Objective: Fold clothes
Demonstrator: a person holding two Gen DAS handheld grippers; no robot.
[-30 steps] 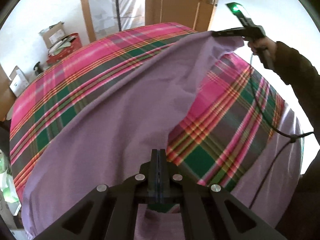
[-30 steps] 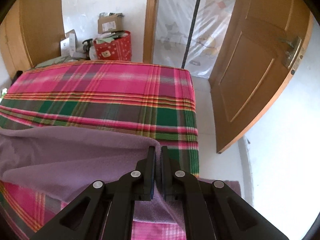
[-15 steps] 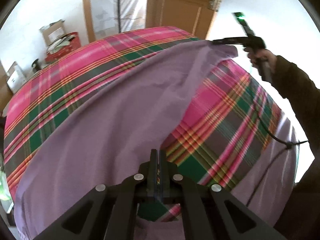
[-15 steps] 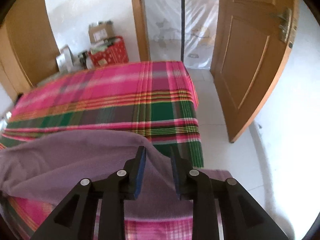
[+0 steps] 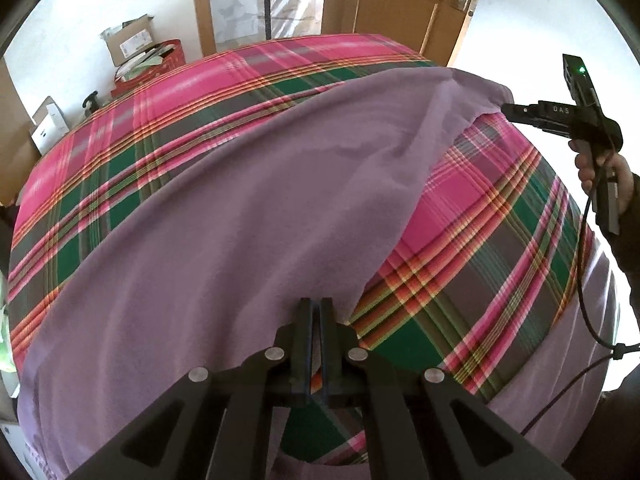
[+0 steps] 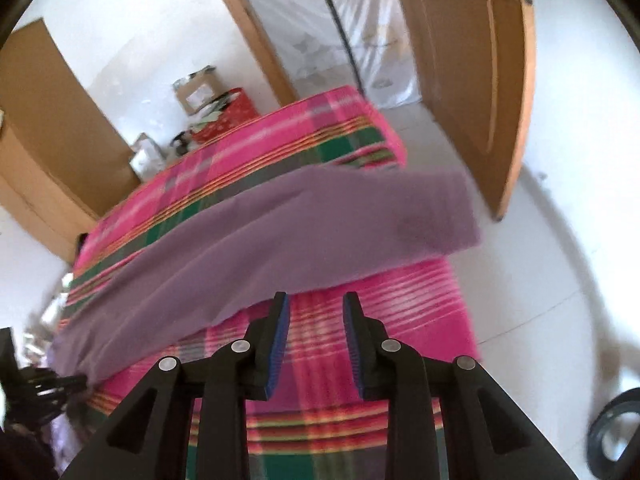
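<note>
While the fold is under way, view by view, all places taken from the bed:

Left wrist view, cloth: the purple cloth (image 5: 240, 208) lies slantwise across the plaid bed (image 5: 480, 248), its far corner lifted off the bed's far right edge.
Left wrist view, left gripper: left gripper (image 5: 314, 320) pressed together on the cloth's near edge, likely pinning that corner while the fold is laid.
Left wrist view, right gripper: right gripper (image 5: 510, 112) beside the lifted corner; grip unclear from here.
Left wrist view, containers: beyond the bed's far left corner, a red basket (image 5: 160, 60) of papers and an open box (image 5: 130, 38), contents unclear.

Right wrist view, right gripper: right gripper (image 6: 314, 320) spread wide with nothing between the fingers, apparently having let go.
Right wrist view, cloth: blurred, its free corner hanging past the bed's right edge.
</note>
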